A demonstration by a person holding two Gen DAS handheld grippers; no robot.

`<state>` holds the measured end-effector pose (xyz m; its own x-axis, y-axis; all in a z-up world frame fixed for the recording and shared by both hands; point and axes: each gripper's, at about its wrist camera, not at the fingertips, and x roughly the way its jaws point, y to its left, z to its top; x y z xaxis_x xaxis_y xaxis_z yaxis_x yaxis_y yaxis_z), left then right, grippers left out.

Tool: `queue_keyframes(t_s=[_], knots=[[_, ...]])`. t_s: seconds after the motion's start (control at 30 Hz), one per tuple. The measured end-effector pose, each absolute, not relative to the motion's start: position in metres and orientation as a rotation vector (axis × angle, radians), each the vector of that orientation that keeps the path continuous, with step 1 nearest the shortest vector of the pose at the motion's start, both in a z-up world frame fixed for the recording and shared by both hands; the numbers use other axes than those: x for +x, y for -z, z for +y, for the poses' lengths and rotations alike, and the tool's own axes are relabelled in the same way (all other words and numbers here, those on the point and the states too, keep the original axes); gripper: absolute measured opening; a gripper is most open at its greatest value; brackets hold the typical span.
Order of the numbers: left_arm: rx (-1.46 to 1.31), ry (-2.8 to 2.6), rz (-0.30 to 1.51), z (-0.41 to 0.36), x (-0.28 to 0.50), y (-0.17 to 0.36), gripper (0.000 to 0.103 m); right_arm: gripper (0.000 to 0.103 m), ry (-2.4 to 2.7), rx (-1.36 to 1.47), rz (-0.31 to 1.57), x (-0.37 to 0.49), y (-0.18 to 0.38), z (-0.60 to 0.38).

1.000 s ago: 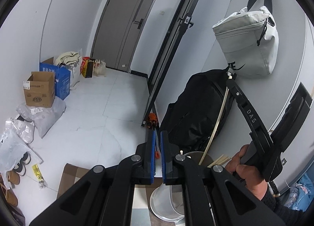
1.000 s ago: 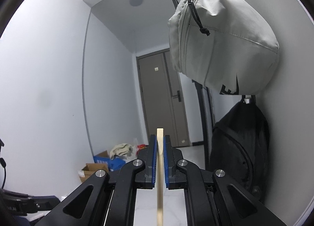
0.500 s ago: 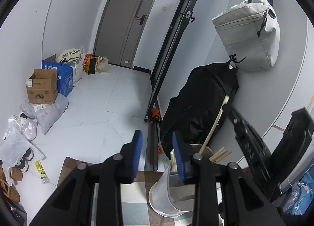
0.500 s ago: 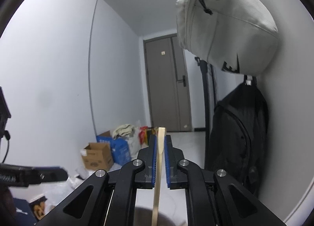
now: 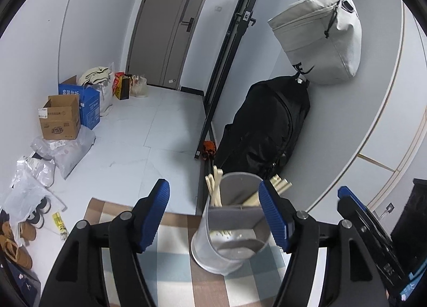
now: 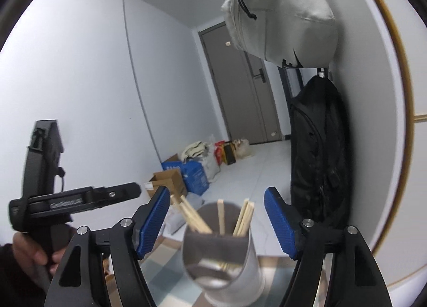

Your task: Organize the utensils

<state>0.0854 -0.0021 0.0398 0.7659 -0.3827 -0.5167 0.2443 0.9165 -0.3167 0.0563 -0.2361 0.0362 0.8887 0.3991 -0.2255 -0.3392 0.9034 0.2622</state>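
Observation:
A grey utensil holder [image 5: 229, 229] stands on the checked table mat [image 5: 173, 256], with several wooden chopsticks [image 5: 214, 189] leaning in it. My left gripper [image 5: 214, 211] is opening. The holder sits between its blue pads, close to the right pad, and neither pad presses on it. My right gripper [image 6: 217, 223] is opening too, just above the holder [image 6: 221, 253]. The chopsticks [image 6: 220, 216] rise between its pads and stand free. A hand [image 6: 26, 251] carries the left gripper [image 6: 130, 192] at the left of the right wrist view.
A black backpack [image 5: 267, 130] and a pale grey bag [image 5: 320, 40] hang on the wall to the right. Cardboard boxes [image 5: 60, 117], plastic bags and shoes lie along the floor at left. A grey door [image 5: 168, 26] closes the hallway's far end.
Both grippers went from shut to wide open. The right one let go of the chopstick, tipped down and came over the holder. The left one shifted, and the holder came into full view.

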Motion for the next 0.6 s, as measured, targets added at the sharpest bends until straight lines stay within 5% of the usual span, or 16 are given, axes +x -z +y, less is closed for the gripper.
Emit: queue_keyframes(t_s=[0.27,0.33,0.6], knots=[[-0.203,0.309,0.601,-0.011,0.055,-0.048,0.079,0.092,-0.393,0.226,0.287,0.011,-0.044,-0.233],[-0.191,0.301,0.597,-0.014,0.047,-0.051,0.083,0.103,-0.385,0.238,0.281,0.002,-0.046,-0.235],[-0.144,0.275,0.543,-0.022,0.019,-0.063,0.086,0.103,-0.382,0.269,0.283,-0.022,-0.054,-0.24]])
